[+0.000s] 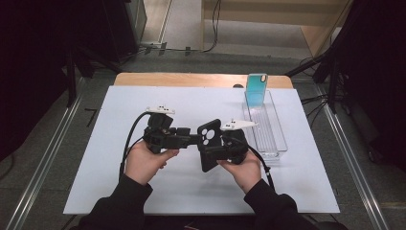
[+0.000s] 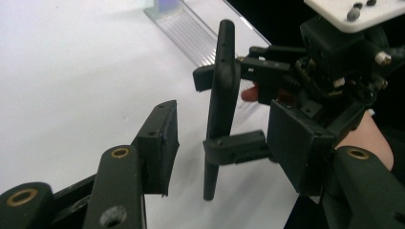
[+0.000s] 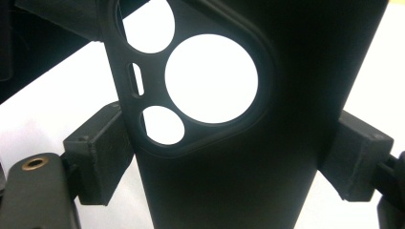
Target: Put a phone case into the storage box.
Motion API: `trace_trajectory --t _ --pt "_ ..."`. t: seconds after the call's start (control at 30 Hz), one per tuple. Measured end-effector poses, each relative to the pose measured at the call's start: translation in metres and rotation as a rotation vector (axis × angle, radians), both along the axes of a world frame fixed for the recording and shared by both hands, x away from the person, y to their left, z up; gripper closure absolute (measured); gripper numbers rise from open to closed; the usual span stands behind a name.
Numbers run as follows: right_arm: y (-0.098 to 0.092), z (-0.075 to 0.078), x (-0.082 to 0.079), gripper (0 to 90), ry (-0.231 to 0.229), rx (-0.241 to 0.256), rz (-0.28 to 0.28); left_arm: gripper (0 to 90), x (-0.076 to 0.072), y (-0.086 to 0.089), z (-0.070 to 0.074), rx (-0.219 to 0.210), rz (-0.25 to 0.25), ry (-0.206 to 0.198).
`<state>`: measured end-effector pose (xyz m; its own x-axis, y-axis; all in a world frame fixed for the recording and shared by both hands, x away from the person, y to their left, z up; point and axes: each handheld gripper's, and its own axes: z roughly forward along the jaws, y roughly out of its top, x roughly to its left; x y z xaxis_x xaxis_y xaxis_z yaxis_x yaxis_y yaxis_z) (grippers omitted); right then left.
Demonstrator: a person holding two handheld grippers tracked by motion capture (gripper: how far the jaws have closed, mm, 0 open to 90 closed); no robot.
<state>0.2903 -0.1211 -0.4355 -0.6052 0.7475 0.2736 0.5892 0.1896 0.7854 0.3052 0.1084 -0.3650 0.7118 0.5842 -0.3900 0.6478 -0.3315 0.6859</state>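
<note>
Black phone case: it is being held above the white surface in the middle of the high view, roughly upright, its camera cut-outs showing near its top end; in the left gripper view it is showing edge-on, and in the right gripper view its broad back is facing the camera with three round openings and one slim slot.

Right gripper: its jaws are clamping the black phone case across its width, one pad pressing each long edge in the right gripper view; the left gripper view is showing it gripping the case from the far side.

Right hand: it is wrapping the gripper's body from below, dark sleeve coming in from the bottom edge.

Left gripper: its jaws are standing apart, pointing at the case from the left and sitting to either side of its lower part, not touching it in the left gripper view.

Left hand: it is holding that gripper just above the surface.

Clear tray: it is lying on the surface to the right of the grippers, running front to back.

Teal phone case: it is standing upright at the tray's far end.
</note>
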Motion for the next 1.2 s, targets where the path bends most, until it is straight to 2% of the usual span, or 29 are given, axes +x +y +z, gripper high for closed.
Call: trace_trajectory --t 0.1,0.23,0.33,0.43,0.5,0.63,0.83,0.97,1.1,1.2 --pt "-0.002 0.000 0.001 13.1 -0.006 -0.012 -0.001 40.8 0.000 0.002 -0.002 0.012 -0.019 -0.009" --pt "-0.007 0.001 0.003 13.1 -0.007 -0.004 -0.004 37.2 0.000 0.005 -0.007 0.003 -0.041 -0.009" --pt "-0.010 0.001 0.006 13.1 0.009 0.001 0.012 33.7 0.001 0.008 -0.014 0.014 -0.054 -0.022" --pt "-0.011 0.000 0.008 13.1 0.021 -0.004 0.017 33.7 0.002 0.011 -0.022 0.003 -0.078 0.002" --pt "-0.012 -0.001 0.008 13.1 0.020 -0.008 0.022 33.8 0.002 0.013 -0.027 0.002 -0.102 0.002" --pt "-0.013 0.000 0.008 13.1 0.018 -0.010 0.028 33.7 0.000 0.018 -0.034 0.023 -0.136 -0.027" --pt "-0.016 0.000 0.009 13.0 0.030 0.007 0.037 32.2 -0.004 0.026 -0.046 0.026 -0.138 -0.070" --pt "-0.017 0.001 0.008 13.1 0.026 0.006 0.041 29.0 -0.008 0.031 -0.057 0.063 -0.146 -0.107" --pt "-0.018 0.002 0.009 13.1 0.019 0.009 0.046 29.0 -0.011 0.037 -0.066 0.082 -0.161 -0.085" --pt "-0.019 0.003 0.009 13.1 0.023 0.015 0.047 29.0 -0.013 0.041 -0.073 0.063 -0.171 -0.067"
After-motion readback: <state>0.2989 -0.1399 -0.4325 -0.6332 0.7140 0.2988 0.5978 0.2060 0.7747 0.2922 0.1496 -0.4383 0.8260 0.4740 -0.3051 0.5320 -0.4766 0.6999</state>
